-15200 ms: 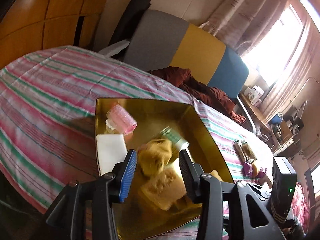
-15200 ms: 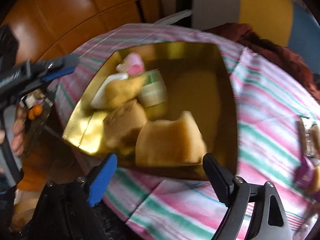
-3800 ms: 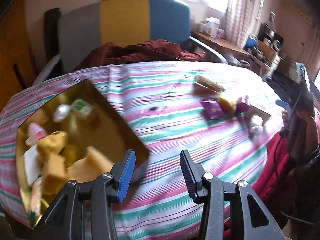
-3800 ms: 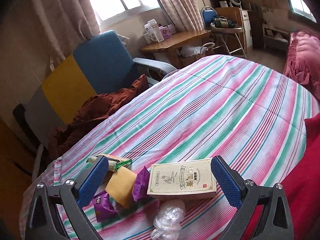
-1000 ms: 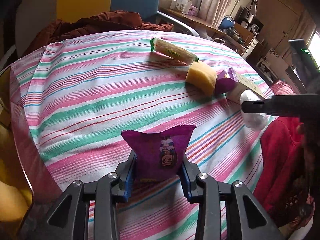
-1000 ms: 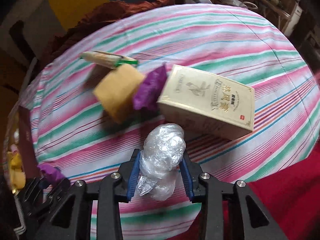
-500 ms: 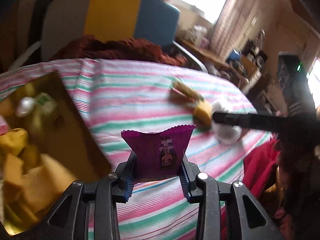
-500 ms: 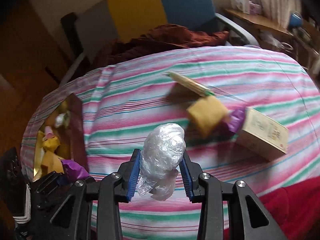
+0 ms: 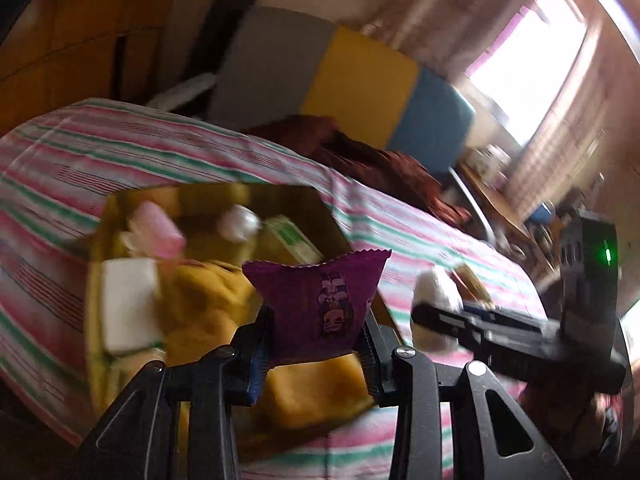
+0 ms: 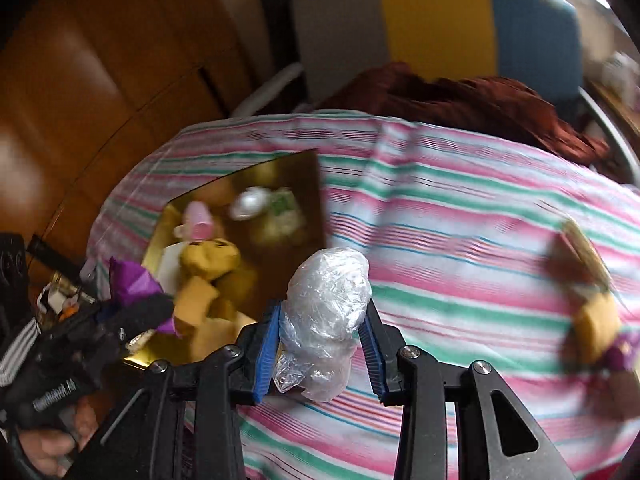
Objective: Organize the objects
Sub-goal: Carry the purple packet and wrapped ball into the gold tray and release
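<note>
While pinched upright in L gripper (image 9: 316, 332), purple packet (image 9: 320, 304), R gripper (image 10: 320, 344) clamping plastic wad (image 10: 326, 316).

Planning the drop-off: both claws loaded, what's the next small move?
Probably lower the left claw and release the purple snack packet into the gold tray: it is already in front of the tray, while the right claw's plastic-wrap ball is beside it.

Ahead of me: grey-yellow-blue chair (image 10: 436, 20) with brown cloth (image 10: 472, 100) draped on it, wooden cabinet (image 10: 100, 64) left, bright window (image 9: 532, 52) with curtain (image 9: 592, 92) right.
</note>
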`<state>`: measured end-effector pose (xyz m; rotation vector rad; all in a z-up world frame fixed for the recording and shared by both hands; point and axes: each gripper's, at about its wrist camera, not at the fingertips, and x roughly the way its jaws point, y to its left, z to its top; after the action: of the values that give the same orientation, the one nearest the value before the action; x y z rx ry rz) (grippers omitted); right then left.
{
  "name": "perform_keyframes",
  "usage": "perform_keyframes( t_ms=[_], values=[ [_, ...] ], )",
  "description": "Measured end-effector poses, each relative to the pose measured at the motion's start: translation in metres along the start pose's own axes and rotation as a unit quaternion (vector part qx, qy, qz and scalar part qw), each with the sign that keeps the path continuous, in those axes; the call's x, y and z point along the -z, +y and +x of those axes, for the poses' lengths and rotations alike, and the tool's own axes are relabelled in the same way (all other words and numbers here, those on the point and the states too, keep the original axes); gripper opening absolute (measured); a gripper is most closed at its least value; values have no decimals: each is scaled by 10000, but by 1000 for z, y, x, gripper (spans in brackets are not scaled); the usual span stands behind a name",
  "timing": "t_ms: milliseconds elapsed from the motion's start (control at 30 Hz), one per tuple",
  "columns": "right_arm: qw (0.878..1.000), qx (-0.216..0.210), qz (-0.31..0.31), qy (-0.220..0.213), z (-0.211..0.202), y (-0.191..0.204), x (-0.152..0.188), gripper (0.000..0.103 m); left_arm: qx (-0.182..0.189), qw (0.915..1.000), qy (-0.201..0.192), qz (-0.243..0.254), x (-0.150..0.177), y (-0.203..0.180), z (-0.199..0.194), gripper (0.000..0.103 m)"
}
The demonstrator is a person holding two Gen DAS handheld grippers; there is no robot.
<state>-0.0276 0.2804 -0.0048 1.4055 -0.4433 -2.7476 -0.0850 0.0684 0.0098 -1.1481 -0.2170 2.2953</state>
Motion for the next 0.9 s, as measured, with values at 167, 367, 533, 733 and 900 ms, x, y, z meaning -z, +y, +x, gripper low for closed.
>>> perform_keyframes(
  t_ms=[167, 367, 533, 733, 900],
  values=[
    [9997, -100, -220, 85, 24, 26, -13, 39, -387, 9992, -10, -22, -29, 31, 9, 38],
    [9990, -47, -388, 221, 50, 46, -18, 42, -813, 9962, 154, 280, -57, 50, 36, 40],
    [9981, -70, -534, 289, 57, 53, -8, 75, -1052, 9941, 275, 39, -58, 66, 45, 49],
    [9963, 148, -846, 8, 42, 64, 4, 97, -1102, 9929, 148, -421, -36, 79, 23, 49],
    [9818, 911, -1527, -661, 20, 85, 19, 103, -1139, 9920, -84, -544, -10, 74, -5, 49]
  ],
)
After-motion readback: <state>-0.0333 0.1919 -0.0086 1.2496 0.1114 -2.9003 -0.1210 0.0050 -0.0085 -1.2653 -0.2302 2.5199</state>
